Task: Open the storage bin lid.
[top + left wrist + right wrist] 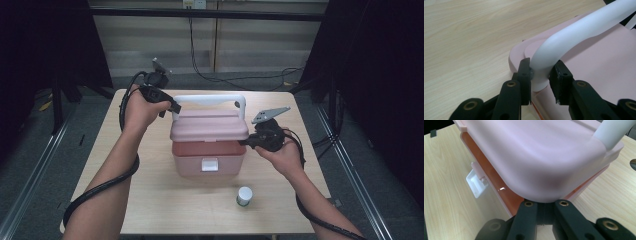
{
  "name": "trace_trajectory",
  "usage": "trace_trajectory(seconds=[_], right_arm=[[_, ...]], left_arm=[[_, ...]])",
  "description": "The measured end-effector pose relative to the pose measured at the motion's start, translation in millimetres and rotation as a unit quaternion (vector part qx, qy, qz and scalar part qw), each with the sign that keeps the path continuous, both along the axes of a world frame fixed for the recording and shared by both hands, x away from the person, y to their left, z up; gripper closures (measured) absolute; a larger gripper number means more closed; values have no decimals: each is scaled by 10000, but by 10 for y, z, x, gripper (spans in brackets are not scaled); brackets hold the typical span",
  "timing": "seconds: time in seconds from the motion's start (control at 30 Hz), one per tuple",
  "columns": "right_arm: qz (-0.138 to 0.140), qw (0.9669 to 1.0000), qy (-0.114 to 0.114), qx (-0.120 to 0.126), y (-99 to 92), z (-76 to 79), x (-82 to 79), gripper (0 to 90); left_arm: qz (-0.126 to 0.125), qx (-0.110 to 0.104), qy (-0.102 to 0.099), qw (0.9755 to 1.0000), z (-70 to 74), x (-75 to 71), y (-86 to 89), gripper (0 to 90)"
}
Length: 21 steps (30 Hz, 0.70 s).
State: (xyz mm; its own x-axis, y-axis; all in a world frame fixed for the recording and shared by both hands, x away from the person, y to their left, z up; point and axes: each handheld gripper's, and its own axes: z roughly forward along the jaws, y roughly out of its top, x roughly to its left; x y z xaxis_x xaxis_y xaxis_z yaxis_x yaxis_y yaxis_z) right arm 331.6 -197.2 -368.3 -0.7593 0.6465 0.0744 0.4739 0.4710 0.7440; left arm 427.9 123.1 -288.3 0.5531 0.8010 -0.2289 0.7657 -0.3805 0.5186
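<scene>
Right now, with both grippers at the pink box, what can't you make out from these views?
- Inside of the box: hidden by its lid in the high view.
- Right gripper jaw tips: in the right gripper view the lid's corner covers them, so any contact is unclear.
- Small white container: too small in the high view to identify.
- Handle: far end cut off in the left gripper view.

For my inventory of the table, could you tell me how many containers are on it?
2. A pink box with a white handle stands at the table's middle; a small white jar stands in front of it, nearer the person. The box could hide something behind it.
</scene>
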Motion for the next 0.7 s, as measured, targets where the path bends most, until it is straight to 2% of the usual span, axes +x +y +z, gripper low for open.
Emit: trace_trajectory(seconds=[0.1, 0.17, 0.27, 0.47, 0.7], right_arm=[[-7, 10000, 2, -3, -1, 2, -1, 900], [-19, 10000, -7, 2, -5, 0, -1, 900], [-50, 10000, -50, 0, -2, 10, -3, 900], [-69, 10000, -57, 3, -1, 31, 4, 900], [-105, 9999, -75, -8, 3, 65, 9, 900]], left_arm=[[0, 12, -158, 9999, -12, -7, 39, 655], [25, -32, -170, 9998, -19, -16, 76, 634], [58, 29, -239, 9997, -30, -37, 161, 579], [124, 3, -236, 9996, -46, -79, 271, 540], [116, 70, -206, 9997, -154, -142, 360, 540]])
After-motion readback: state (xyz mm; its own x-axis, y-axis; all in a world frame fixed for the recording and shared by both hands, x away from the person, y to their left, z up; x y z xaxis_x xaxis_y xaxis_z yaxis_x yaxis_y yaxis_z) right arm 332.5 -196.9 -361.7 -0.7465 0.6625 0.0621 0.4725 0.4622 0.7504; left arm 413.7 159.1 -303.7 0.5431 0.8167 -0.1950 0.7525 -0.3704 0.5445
